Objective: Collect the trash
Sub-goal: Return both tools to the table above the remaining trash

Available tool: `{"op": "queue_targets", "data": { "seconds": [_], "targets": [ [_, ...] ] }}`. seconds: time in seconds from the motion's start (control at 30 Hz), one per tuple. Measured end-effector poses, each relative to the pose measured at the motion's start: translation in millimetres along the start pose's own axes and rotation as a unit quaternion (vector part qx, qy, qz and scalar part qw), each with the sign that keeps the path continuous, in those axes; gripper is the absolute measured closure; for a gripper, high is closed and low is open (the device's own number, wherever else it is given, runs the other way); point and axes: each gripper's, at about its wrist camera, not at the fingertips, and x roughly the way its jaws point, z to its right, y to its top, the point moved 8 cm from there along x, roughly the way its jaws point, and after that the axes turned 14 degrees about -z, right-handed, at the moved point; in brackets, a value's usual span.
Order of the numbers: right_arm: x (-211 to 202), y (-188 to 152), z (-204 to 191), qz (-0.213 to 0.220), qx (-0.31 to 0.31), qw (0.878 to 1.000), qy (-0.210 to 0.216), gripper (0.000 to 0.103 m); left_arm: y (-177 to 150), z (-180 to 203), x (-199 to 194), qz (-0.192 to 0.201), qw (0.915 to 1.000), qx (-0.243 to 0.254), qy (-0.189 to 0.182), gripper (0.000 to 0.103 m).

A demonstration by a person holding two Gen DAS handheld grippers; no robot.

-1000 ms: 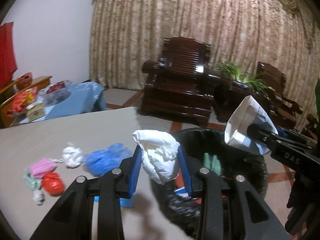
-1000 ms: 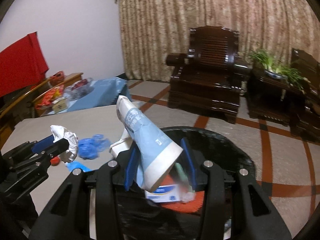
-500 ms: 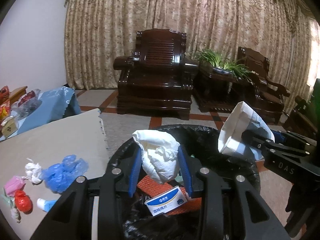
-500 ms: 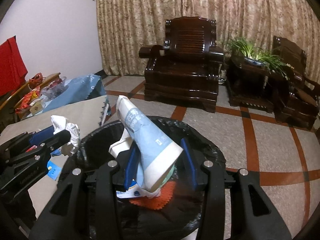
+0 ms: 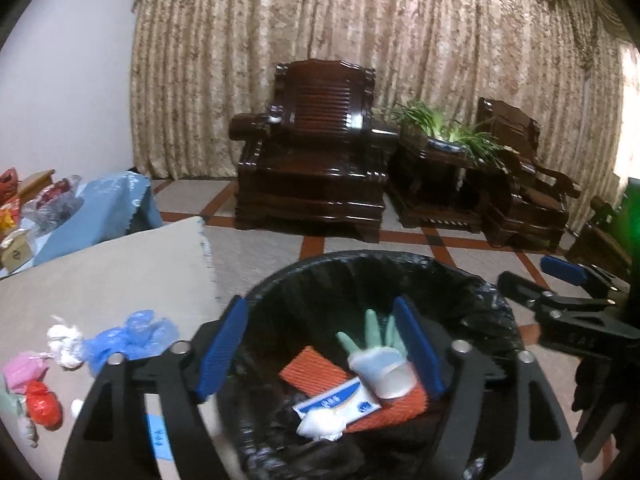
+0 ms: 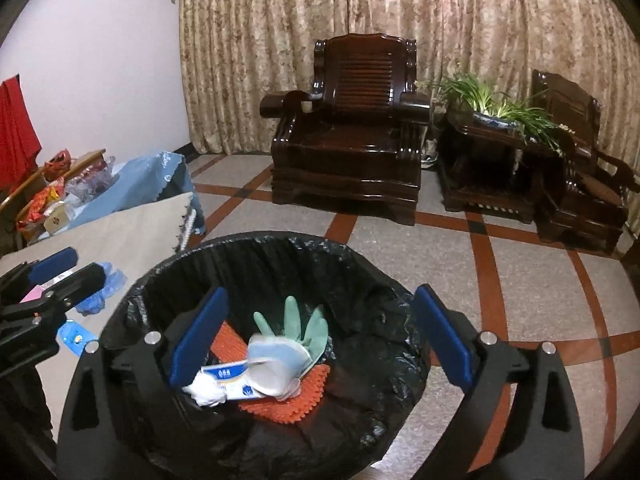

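Trash sits in the bin (image 6: 224, 264), so both the left hand-held gripper (image 5: 320, 354) and right hand-held gripper (image 6: 320, 340) hang wide and empty above it.

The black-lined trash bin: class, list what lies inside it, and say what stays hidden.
Inside the trash bin lie a green glove, a paper cup, a blue-and-white packet, crumpled white tissue and an orange ridged mat. Whatever lies beneath them is covered.
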Motion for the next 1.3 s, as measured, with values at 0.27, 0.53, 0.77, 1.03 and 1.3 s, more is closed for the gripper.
{"op": "queue_targets", "data": {
  "seconds": [0.27,0.53,0.77,1.03,1.3],
  "targets": [
    [-16.6,3.8,-29.3,0.010,-0.002,0.999,0.033,0.005,-19.3,-59.2,-42.3,0.020,0.9977,-0.048,0.042,0.008],
    [-21.5,0.0,-103.1,0.006,-0.046,0.996,0.081,0.005,-58.4,-124.1,-81.1,0.021,0.9903,-0.096,0.098,0.006],
    [-21.7,-2.0,-175.6,0.007,-0.098,0.988,0.118,0.005,-94.3,-186.7,-111.0,0.018,0.9789,-0.133,0.154,0.006],
    [-22.5,-8.0,-255.3,0.012,-0.154,0.975,0.158,0.005,-132.2,-250.2,-130.8,0.007,0.9643,-0.167,0.205,0.007],
    [-7.9,-14.6,-318.5,0.005,-0.187,0.964,0.190,0.005,-165.2,-297.0,-126.1,-0.018,0.9515,-0.202,0.232,0.008]
  ]
}}
